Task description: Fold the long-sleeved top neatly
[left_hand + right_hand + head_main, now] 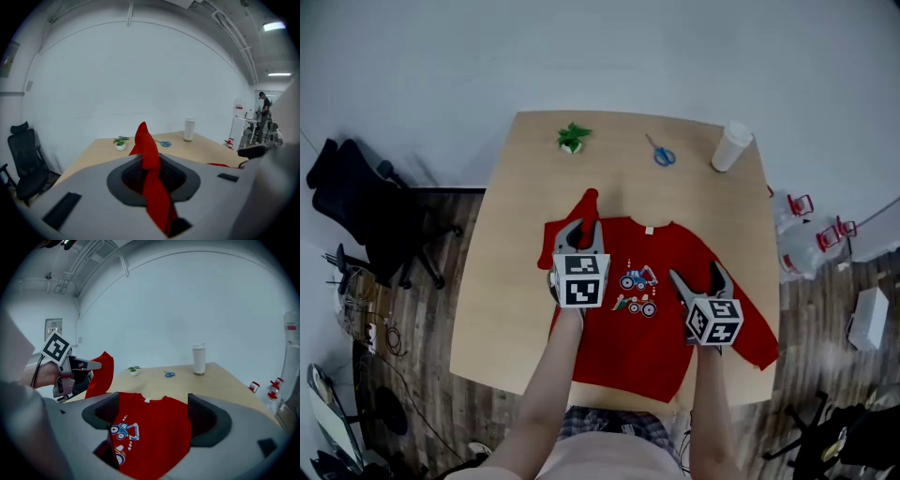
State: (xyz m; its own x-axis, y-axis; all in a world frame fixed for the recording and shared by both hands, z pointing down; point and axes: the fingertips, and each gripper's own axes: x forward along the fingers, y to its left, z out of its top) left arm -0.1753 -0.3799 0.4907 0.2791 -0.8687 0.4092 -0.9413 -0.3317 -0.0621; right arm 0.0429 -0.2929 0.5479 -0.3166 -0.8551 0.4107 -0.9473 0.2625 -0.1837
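Observation:
A red long-sleeved top (642,319) with a tractor print lies flat on the wooden table (511,281), collar toward the far side. My left gripper (581,232) is shut on the top's left sleeve (589,202), lifted off the table over the left shoulder. In the left gripper view the red sleeve (151,168) runs pinched between the pads and sticks up past them. My right gripper (696,274) hovers open over the top's right side; its view shows the top (154,427) below its parted jaws with nothing between them, and the left gripper (77,366) holding the sleeve (101,373).
At the table's far edge stand a small potted plant (572,138), blue scissors (663,155) and a white cup (731,147). A black office chair (366,211) is on the floor at left. White and red items (802,234) sit on the floor at right.

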